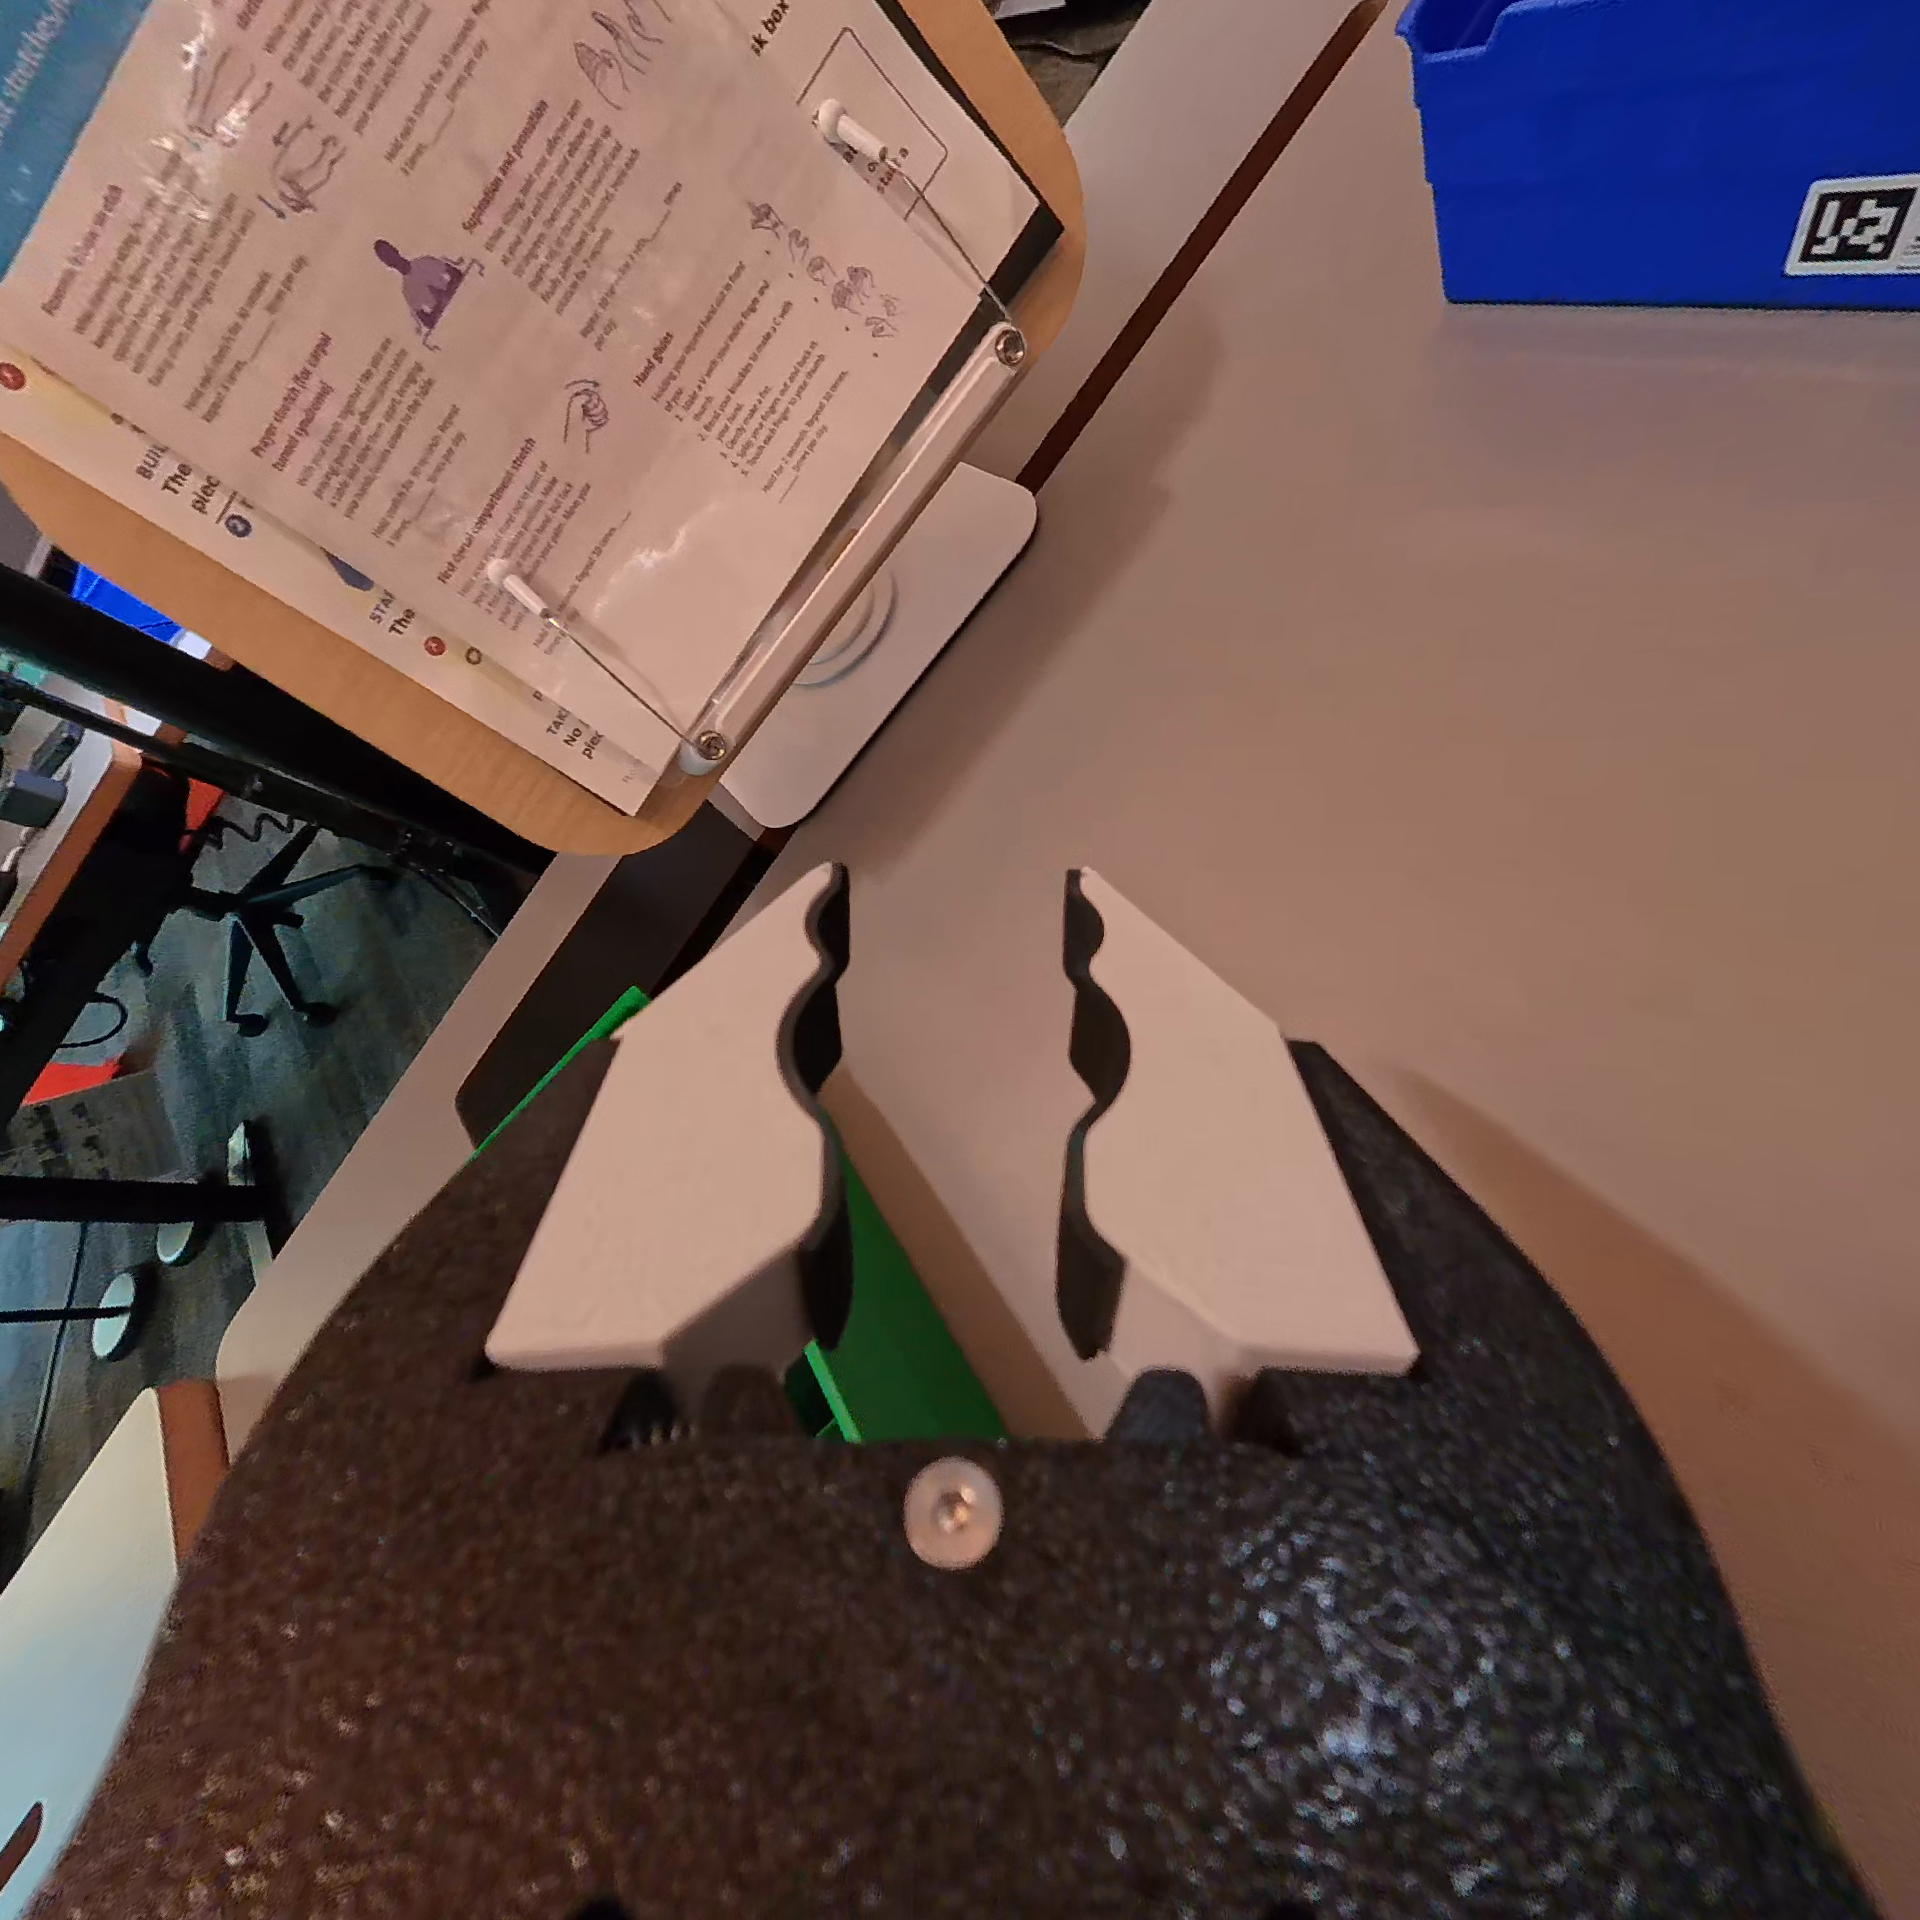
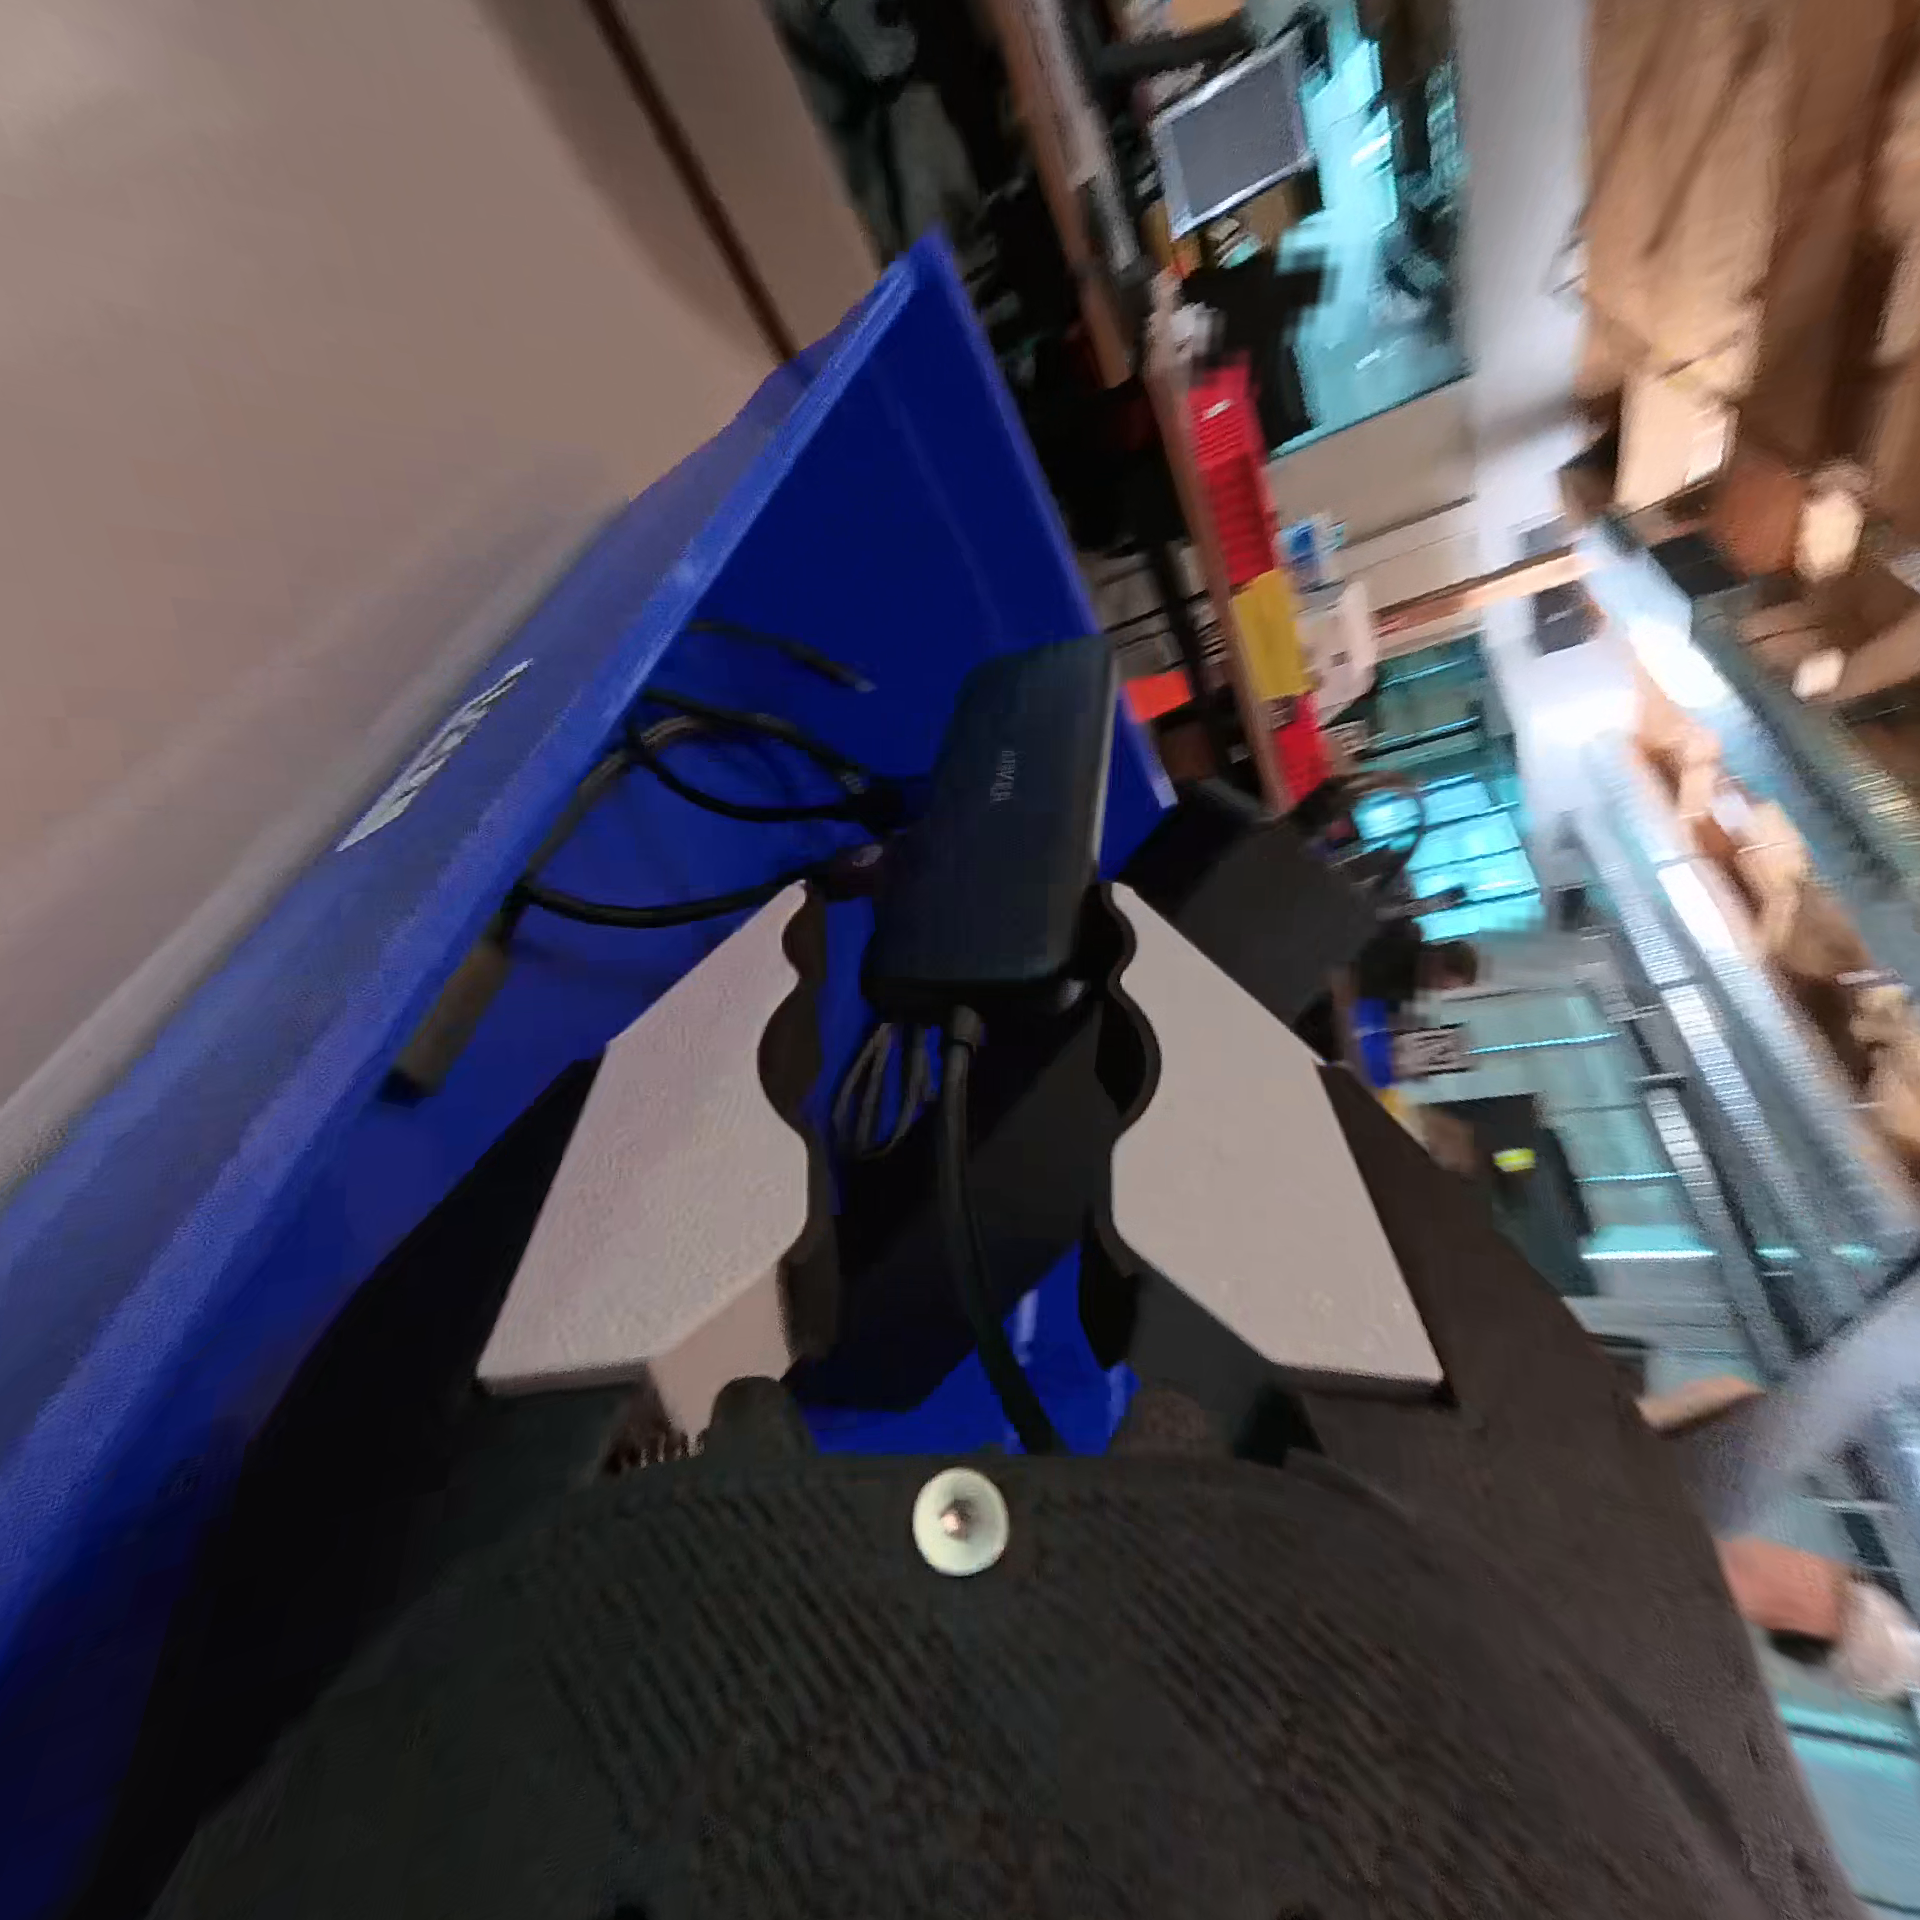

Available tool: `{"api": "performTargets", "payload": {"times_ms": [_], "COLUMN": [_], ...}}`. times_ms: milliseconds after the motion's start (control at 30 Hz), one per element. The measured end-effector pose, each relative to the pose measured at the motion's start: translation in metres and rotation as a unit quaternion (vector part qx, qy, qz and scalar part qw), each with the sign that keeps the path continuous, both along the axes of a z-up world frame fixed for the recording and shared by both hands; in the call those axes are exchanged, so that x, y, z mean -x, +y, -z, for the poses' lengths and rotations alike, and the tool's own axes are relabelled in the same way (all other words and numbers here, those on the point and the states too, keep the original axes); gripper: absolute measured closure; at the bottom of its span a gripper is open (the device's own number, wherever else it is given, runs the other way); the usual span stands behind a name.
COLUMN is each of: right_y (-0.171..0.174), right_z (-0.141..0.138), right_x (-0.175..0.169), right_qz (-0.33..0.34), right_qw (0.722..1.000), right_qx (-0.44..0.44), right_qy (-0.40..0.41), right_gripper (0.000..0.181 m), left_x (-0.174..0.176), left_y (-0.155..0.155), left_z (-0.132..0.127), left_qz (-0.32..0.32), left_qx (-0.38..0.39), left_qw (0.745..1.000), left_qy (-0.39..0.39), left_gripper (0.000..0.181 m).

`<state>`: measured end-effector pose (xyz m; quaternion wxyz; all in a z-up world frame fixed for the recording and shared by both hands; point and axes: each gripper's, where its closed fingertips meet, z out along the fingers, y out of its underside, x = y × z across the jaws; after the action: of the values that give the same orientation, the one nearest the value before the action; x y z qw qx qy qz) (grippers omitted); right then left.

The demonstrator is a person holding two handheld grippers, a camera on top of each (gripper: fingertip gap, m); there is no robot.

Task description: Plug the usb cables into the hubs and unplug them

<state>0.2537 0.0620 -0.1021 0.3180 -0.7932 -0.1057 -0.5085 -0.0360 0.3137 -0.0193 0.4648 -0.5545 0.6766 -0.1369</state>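
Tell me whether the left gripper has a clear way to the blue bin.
Probably yes. The left gripper is open and empty, and only bare table lies between it and the blue bin.

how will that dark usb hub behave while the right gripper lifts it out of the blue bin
The usb hub looks like a rigid slab, so it should hold its shape. The right gripper pinches only its near end, so it may pivot or droop. Its cable hangs limp and will probably trail and tug, perhaps snagging loose cables in the blue bin.
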Motion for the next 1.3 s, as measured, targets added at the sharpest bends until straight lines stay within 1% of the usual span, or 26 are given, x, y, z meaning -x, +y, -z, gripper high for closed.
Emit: {"api": "performTargets", "payload": {"times_ms": [33, 100, 133, 200, 267, 333, 367, 400, 433, 467, 533, 600, 667, 700, 767, 800, 833, 867, 967, 1033, 1100, 1167, 1200, 1233, 1300], "right_y": [-0.002, -0.007, -0.009, -0.011, -0.018, -0.031, -0.038, -0.046, -0.05, -0.055, -0.064, -0.071, -0.085, -0.091, -0.097, -0.096, -0.092, -0.088, -0.083, -0.084, -0.083, -0.081, -0.079, -0.078, -0.078], "right_z": [0.008, 0.009, 0.008, 0.009, 0.008, 0.008, 0.009, 0.011, 0.011, 0.008, -0.004, -0.021, -0.041, -0.053, -0.073, -0.078, -0.079, -0.075, -0.065, -0.068, -0.075, -0.08, -0.083, -0.085, -0.09], "right_x": [-0.001, 0.0, 0.004, 0.017, 0.027, 0.034, 0.035, 0.036, 0.039, 0.042, 0.045, 0.048, 0.043, 0.042, 0.041, 0.043, 0.047, 0.051, 0.057, 0.057, 0.06, 0.066, 0.069, 0.072, 0.076], "right_qz": [0.005, 0.005, -0.003, -0.03, -0.045, -0.046, -0.033, -0.021, -0.02, -0.026, -0.035, -0.052, -0.032, -0.024, -0.016, -0.02, -0.025, -0.027, -0.014, 0.001, -0.003, -0.015, -0.024, -0.031, -0.038], "right_qw": [0.999, 0.997, 0.995, 0.986, 0.977, 0.97, 0.962, 0.952, 0.942, 0.933, 0.918, 0.908, 0.906, 0.899, 0.875, 0.866, 0.863, 0.867, 0.891, 0.898, 0.896, 0.89, 0.888, 0.887, 0.887], "right_qx": [0.004, -0.014, -0.028, -0.053, -0.072, -0.089, -0.102, -0.116, -0.134, -0.157, -0.21, -0.243, -0.271, -0.302, -0.368, -0.385, -0.387, -0.375, -0.325, -0.323, -0.332, -0.343, -0.345, -0.346, -0.349], "right_qy": [0.036, 0.074, 0.097, 0.154, 0.194, 0.224, 0.25, 0.281, 0.307, 0.323, 0.335, 0.337, 0.325, 0.316, 0.313, 0.317, 0.322, 0.327, 0.317, 0.299, 0.294, 0.301, 0.303, 0.303, 0.299], "right_gripper": [0.124, 0.121, 0.119, 0.106, 0.1, 0.098, 0.096, 0.092, 0.088, 0.088, 0.087, 0.09, 0.085, 0.086, 0.089, 0.089, 0.089, 0.088, 0.086, 0.086, 0.085, 0.085, 0.085, 0.085, 0.085], "left_x": [-0.001, -0.003, -0.005, -0.01, -0.017, -0.026, -0.031, -0.036, -0.042, -0.05, -0.067, -0.084, -0.1, -0.11, -0.132, -0.144, -0.157, -0.17, -0.204, -0.22, -0.228, -0.23, -0.228, -0.226, -0.221], "left_y": [-0.001, -0.005, -0.008, -0.018, -0.034, -0.054, -0.063, -0.07, -0.076, -0.084, -0.112, -0.152, -0.196, -0.216, -0.257, -0.273, -0.282, -0.287, -0.293, -0.291, -0.294, -0.292, -0.288, -0.282, -0.257], "left_z": [0.002, 0.005, 0.007, 0.012, 0.018, 0.025, 0.03, 0.035, 0.039, 0.044, 0.055, 0.069, 0.083, 0.088, 0.095, 0.099, 0.103, 0.105, 0.102, 0.102, 0.097, 0.102, 0.103, 0.103, 0.103], "left_qz": [0.002, 0.006, 0.011, 0.026, 0.05, 0.077, 0.09, 0.097, 0.099, 0.101, 0.115, 0.137, 0.152, 0.153, 0.157, 0.153, 0.138, 0.115, 0.062, 0.034, 0.03, 0.018, 0.01, -0.002, -0.037], "left_qx": [0.001, 0.003, 0.006, 0.017, 0.039, 0.063, 0.066, 0.061, 0.056, 0.058, 0.098, 0.162, 0.219, 0.245, 0.293, 0.308, 0.314, 0.314, 0.309, 0.298, 0.304, 0.288, 0.269, 0.249, 0.214], "left_qw": [1.0, 1.0, 1.0, 0.999, 0.998, 0.995, 0.993, 0.993, 0.993, 0.993, 0.988, 0.977, 0.963, 0.957, 0.941, 0.936, 0.936, 0.938, 0.94, 0.943, 0.939, 0.948, 0.955, 0.96, 0.967], "left_qy": [0.003, 0.009, 0.013, 0.016, 0.015, 0.019, 0.024, 0.026, 0.023, 0.016, -0.006, -0.021, -0.03, -0.04, -0.065, -0.073, -0.08, -0.091, -0.132, -0.144, -0.156, -0.135, -0.129, -0.126, -0.137], "left_gripper": [0.142, 0.142, 0.142, 0.141, 0.139, 0.132, 0.126, 0.118, 0.115, 0.113, 0.109, 0.104, 0.092, 0.085, 0.069, 0.06, 0.052, 0.05, 0.05, 0.05, 0.065, 0.076, 0.084, 0.095, 0.127]}}
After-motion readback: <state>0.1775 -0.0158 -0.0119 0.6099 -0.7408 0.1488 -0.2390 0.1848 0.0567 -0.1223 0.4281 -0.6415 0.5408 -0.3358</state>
